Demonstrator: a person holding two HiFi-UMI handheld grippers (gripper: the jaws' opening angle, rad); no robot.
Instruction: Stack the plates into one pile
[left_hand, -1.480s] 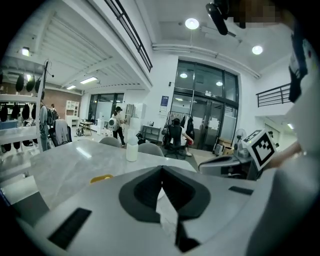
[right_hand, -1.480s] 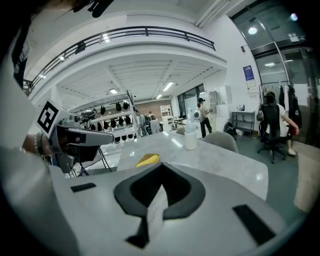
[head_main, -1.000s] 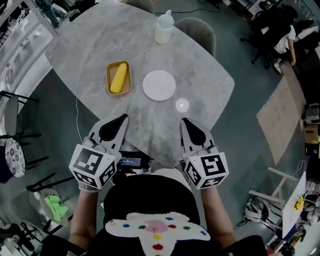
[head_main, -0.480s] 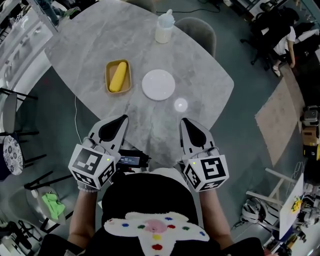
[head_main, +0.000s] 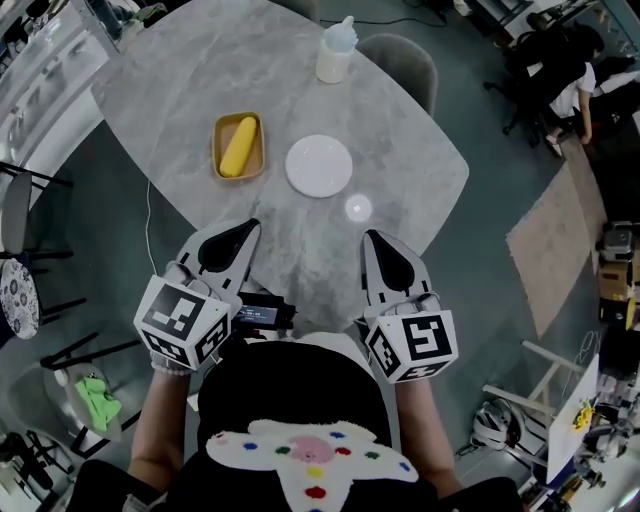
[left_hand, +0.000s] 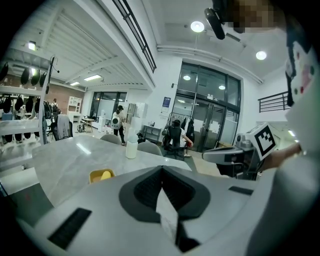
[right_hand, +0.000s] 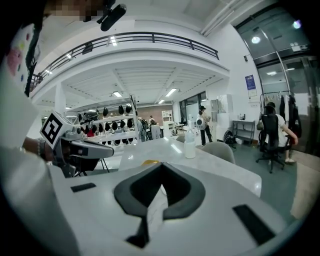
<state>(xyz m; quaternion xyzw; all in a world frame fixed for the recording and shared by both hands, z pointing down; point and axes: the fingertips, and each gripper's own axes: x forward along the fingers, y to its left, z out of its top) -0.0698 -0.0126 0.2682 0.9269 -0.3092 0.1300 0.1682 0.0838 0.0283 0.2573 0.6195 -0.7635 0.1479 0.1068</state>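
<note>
A round white plate (head_main: 319, 166) lies flat near the middle of the grey marble table (head_main: 400, 150). To its left a yellow tray (head_main: 239, 147) holds a yellow oblong thing (head_main: 237, 145); the tray (left_hand: 100, 175) shows in the left gripper view too. My left gripper (head_main: 248, 226) hovers over the table's near edge, shut and empty. My right gripper (head_main: 368, 238) is level with it to the right, also shut with nothing in it. Both point toward the plate from a hand's length short of it.
A white bottle with a pale blue cap (head_main: 336, 51) stands at the table's far side, by a grey chair (head_main: 405, 62). A bright light spot (head_main: 357, 208) lies on the tabletop near the plate. More chairs and a person (head_main: 565, 80) sit beyond the table at upper right.
Both grippers keep their places and stay shut. The head view has shifted slightly, so the table and plate sit a little higher in the picture.
</note>
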